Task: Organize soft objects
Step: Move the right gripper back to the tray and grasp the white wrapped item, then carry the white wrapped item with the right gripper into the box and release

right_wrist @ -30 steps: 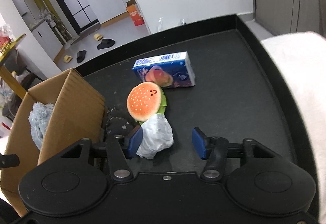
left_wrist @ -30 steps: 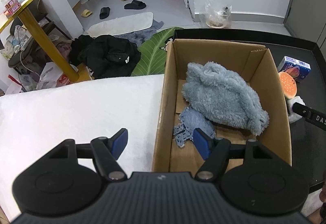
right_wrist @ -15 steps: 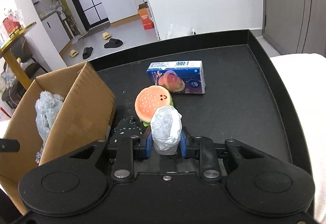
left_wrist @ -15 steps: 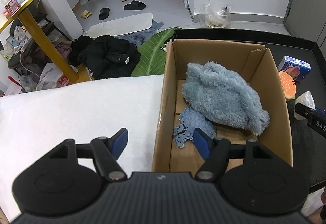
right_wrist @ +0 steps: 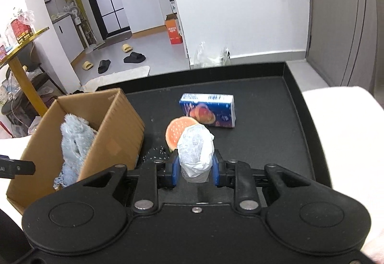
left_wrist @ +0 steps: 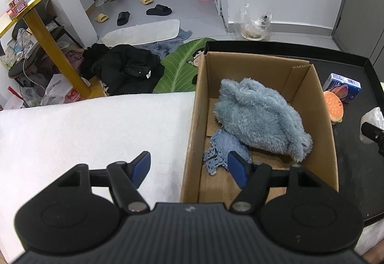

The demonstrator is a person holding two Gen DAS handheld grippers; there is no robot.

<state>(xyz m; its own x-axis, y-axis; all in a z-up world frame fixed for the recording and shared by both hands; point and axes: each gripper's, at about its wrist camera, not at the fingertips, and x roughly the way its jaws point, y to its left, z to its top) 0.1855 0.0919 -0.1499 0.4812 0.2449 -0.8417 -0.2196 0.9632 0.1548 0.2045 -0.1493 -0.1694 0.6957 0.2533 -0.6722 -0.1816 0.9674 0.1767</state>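
My right gripper [right_wrist: 195, 171] is shut on a crumpled white plastic bag [right_wrist: 195, 150] and holds it above the black tray [right_wrist: 264, 120]. The bag also shows at the right edge of the left wrist view [left_wrist: 372, 117]. A burger plush [right_wrist: 176, 133] lies on the tray behind the bag, and shows in the left wrist view [left_wrist: 333, 105]. An open cardboard box [left_wrist: 199, 108] holds a fluffy grey-blue cloth [left_wrist: 259, 117] and a small blue knitted cloth [left_wrist: 224, 148]. My left gripper [left_wrist: 189, 165] is open and empty, over the box's near-left wall.
A blue tissue pack [right_wrist: 208, 110] lies behind the burger. A dark speckled cloth [right_wrist: 154, 154] lies beside the box [right_wrist: 115, 134]. A white towel surface [left_wrist: 84, 132] lies left of the box. Clothes, slippers and a yellow-legged table are on the floor beyond.
My right gripper closed on the white plastic bag and lifted it off the tray. The left gripper has stayed still and open.
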